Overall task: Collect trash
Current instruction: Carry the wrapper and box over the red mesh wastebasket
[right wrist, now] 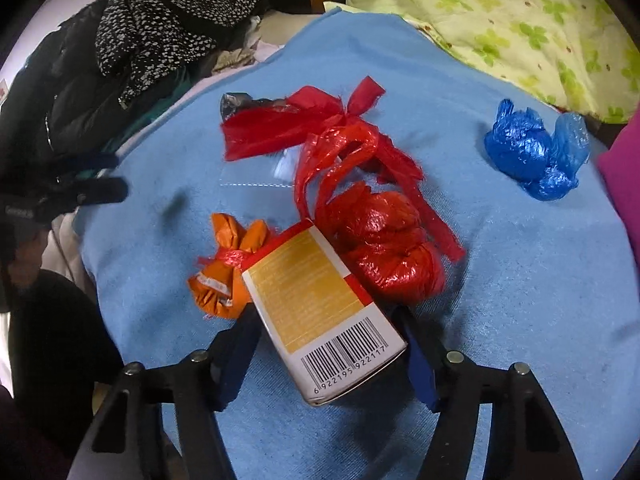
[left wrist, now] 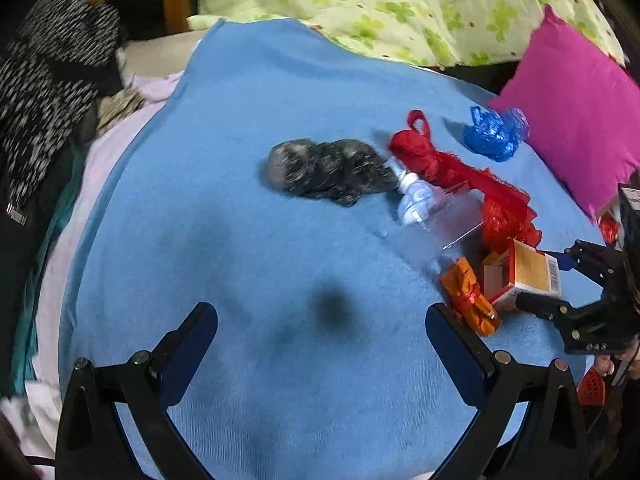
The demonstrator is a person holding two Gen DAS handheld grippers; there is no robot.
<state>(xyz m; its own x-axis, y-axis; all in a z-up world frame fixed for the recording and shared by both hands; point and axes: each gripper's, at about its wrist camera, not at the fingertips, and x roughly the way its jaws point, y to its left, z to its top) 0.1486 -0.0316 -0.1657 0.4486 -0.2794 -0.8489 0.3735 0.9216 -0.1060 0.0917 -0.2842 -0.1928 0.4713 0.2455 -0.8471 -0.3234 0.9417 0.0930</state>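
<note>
Blue terry cloth (left wrist: 248, 128) covers the surface on which all the trash lies. Landmark: the yellow-and-white carton (right wrist: 320, 312), which lies on its side on the cloth with its barcode end toward the right wrist camera.

Right tongs (right wrist: 326, 334): the jaws stand on either side of the carton, one finger at each long face. The pads look to be against the carton, so it is gripped at its barcode end. The carton still rests on the cloth.

Left tongs (left wrist: 322, 320): the jaws stand wide apart with nothing between them, only bare cloth below. They are to the left of the carton, well clear of it.

Trash relative to the carton:
- Orange knotted packet (right wrist: 226, 264): touching the carton's left side.
- Red plastic bag (right wrist: 380, 240): touching the carton's far right side, its loose strips trailing farther away.
- Clear plastic packaging (left wrist: 436, 216): just beyond the carton, partly under the red strips.
- Dark grey crumpled bag (left wrist: 324, 174): beyond the carton, to its left.
- Blue crumpled bag (right wrist: 536, 152): well apart, far right.

A magenta cushion (left wrist: 576, 120) lies beyond the blue bag.
</note>
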